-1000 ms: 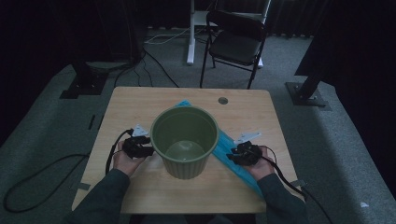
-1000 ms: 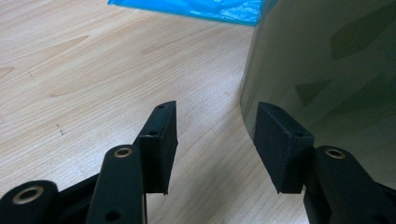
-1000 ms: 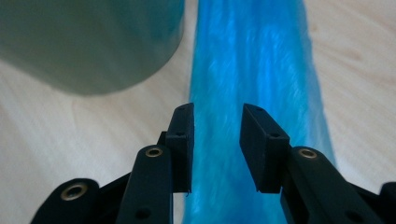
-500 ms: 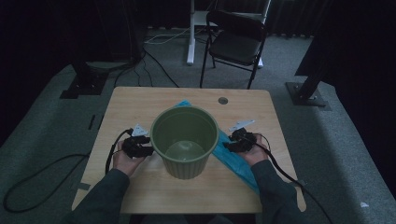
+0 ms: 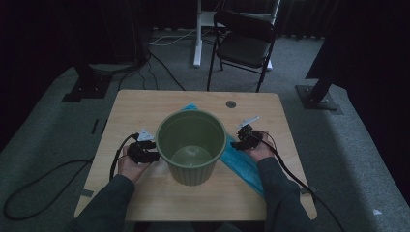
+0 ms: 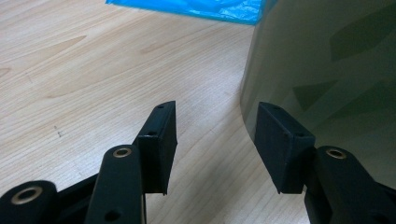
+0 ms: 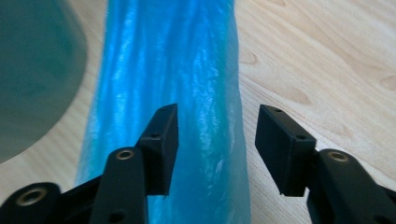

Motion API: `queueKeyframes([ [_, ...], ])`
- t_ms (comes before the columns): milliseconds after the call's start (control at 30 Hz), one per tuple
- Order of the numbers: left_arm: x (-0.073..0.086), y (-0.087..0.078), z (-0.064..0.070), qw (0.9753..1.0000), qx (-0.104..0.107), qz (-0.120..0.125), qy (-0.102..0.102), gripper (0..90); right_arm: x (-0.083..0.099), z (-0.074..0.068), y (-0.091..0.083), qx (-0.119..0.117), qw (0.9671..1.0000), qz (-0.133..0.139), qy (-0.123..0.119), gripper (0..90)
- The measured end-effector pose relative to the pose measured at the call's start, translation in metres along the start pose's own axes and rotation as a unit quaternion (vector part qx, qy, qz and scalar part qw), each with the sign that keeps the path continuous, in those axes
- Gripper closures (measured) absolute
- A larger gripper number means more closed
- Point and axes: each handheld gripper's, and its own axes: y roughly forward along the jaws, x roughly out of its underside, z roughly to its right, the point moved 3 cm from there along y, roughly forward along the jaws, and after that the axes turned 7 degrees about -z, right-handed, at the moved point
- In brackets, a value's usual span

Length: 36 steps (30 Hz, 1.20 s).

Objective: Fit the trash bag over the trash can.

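Since the earlier frame the right gripper (image 5: 238,139) had moved up and inward along the blue plastic bag (image 5: 240,162), closer to the green bin (image 5: 191,145). The left gripper (image 5: 153,151) sat beside the bin wall. Both sets of fingers stood wide open, holding nothing. Bag lay flat, folded, glossy, on the counter (image 5: 130,111), partly under the bin. Judged step: reaching for the bag; next move calls for lowering and pinching its edge.

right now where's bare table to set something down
Free: the far strip of the table behind the green bin, and the near edge between the sleeves. Crowded: beside the bin, where each hand-held gripper sits, and the blue bag at right.
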Motion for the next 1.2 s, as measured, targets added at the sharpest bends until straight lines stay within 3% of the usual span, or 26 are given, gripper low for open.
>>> queueKeyframes([
  [300, 0.000, 0.000, 0.000, 1.0000, 0.001, 0.000, 0.001, 48.8, -0.005, 0.009, 0.016, -0.040, 0.9982, 0.005, 0.044, 45.2],
  [500, 0.000, 0.000, 0.000, 1.0000, 0.001, 0.002, 0.001, 48.7, -0.007, 0.004, 0.024, -0.047, 0.9981, -0.012, 0.036, 44.3],
  [767, 0.000, 0.000, 0.000, 1.0000, 0.001, 0.001, 0.001, 48.7, -0.005, -0.004, 0.031, -0.031, 0.9989, -0.031, 0.017, 45.7],
  [933, 0.000, 0.000, 0.000, 1.0000, 0.000, 0.001, 0.002, 48.7, -0.005, -0.004, 0.030, -0.023, 0.9991, -0.031, 0.018, 56.4],
  [1067, 0.000, 0.000, 0.000, 1.0000, 0.001, 0.001, 0.002, 48.7, -0.004, -0.005, 0.029, -0.004, 0.9993, -0.035, 0.010, 76.9],
  [1200, 0.000, -0.001, 0.001, 1.0000, 0.001, 0.001, 0.003, 48.8, -0.003, -0.005, 0.028, 0.000, 0.9993, -0.037, 0.006, 87.1],
])
